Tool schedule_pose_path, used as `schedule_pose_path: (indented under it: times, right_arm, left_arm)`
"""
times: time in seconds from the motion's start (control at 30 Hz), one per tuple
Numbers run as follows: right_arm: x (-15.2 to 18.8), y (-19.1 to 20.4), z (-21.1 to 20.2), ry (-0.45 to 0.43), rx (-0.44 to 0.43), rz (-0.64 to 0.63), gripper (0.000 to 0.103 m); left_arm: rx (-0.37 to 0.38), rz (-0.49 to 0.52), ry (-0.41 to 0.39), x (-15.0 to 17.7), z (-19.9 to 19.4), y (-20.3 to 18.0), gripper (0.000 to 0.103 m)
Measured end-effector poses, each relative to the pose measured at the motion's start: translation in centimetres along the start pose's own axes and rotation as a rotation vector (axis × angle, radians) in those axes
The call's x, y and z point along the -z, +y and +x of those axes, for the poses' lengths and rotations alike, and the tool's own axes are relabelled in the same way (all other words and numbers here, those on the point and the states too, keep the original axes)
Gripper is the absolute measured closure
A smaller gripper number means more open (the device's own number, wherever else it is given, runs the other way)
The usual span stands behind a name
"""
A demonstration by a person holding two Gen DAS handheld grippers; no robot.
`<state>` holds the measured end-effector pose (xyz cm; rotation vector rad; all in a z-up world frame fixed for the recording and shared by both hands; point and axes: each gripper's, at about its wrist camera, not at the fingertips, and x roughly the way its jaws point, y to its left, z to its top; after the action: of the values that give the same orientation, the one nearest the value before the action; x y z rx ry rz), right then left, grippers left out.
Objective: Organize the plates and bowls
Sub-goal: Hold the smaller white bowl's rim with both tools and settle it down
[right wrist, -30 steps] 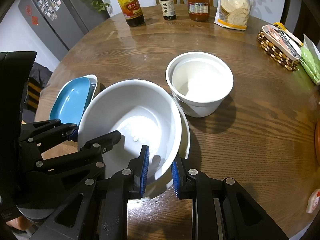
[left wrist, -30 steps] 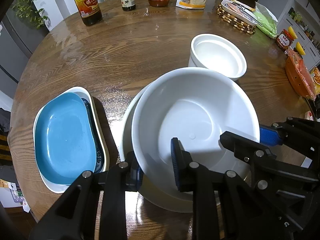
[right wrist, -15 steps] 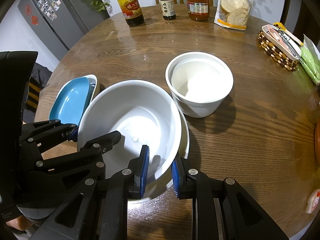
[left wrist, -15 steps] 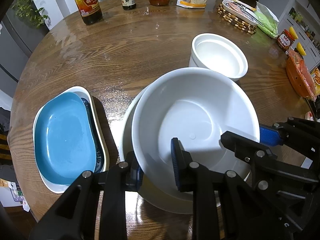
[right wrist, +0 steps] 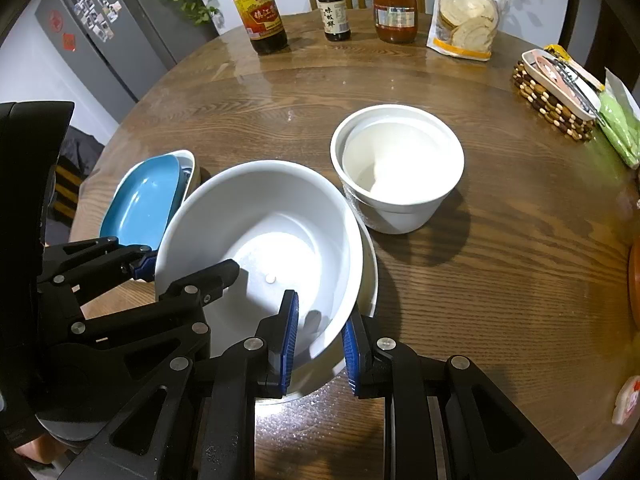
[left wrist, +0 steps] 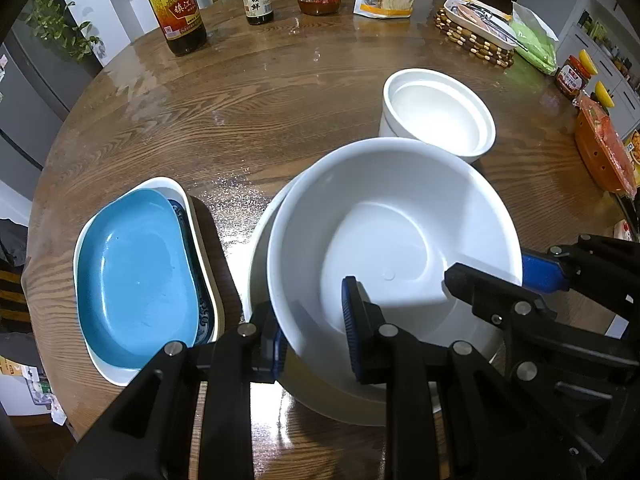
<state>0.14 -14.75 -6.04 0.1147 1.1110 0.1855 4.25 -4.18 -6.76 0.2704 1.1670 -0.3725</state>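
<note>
The left wrist view shows the left tongs (left wrist: 314, 322) pinching the near-left rim of the large white bowl (left wrist: 394, 216), one blue pad inside the wall, the other outside it; the right tongs (left wrist: 492, 276) come into this view from the right and grip the same bowl's rim on that side; the bowl sits inside a wider white bowl (left wrist: 260, 256), whose rim shows as a crescent to the left of the tongs; left of the left tongs lies a blue oval plate (left wrist: 136, 276) nested in a white oval dish (left wrist: 176, 190), with a patterned blue edge showing between them; only this view shows a red-lidded jar (left wrist: 572, 80) and an orange packet (left wrist: 604, 152) at the far right of the table (left wrist: 260, 108).

The right wrist view shows the right tongs (right wrist: 320, 340) clamped on the near rim of the large white bowl (right wrist: 260, 216), pads on either side of the wall; the left tongs (right wrist: 188, 268) reach in from the left onto the rim; only here are a grey fridge with magnets (right wrist: 100, 28) and the printed front of a bag of round wafers (right wrist: 466, 8) seen; beyond the tongs, a little to the right, stands a tall white pot (right wrist: 400, 184) with another white dish seated inside it, just beside the wider bowl; whether they touch I cannot tell.

The held bowl is plain glossy white, deep, with a small round mark at its bottom.
</note>
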Motion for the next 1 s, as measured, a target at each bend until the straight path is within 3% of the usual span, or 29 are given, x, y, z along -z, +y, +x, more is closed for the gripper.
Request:
schedule_pose_path:
  times: [0.57,0.73,1.0]
  right_arm:
    - [-0.03,0.07,-0.18,-0.002,0.004,0.004,0.080]
    - [-0.09,0.11,-0.34,-0.007,0.005,0.010,0.080]
    - [-0.08,0.12,-0.30,-0.008,0.005,0.011,0.080]
  left_arm:
    - [-0.018,0.011,0.001,-0.17,-0.09,-0.05,0.078]
    - [-0.032,0.013,-0.012,-0.32,-0.37,0.04,0.072]
    - [-0.027,0.010,-0.013,-0.27,-0.33,-0.03,0.072]
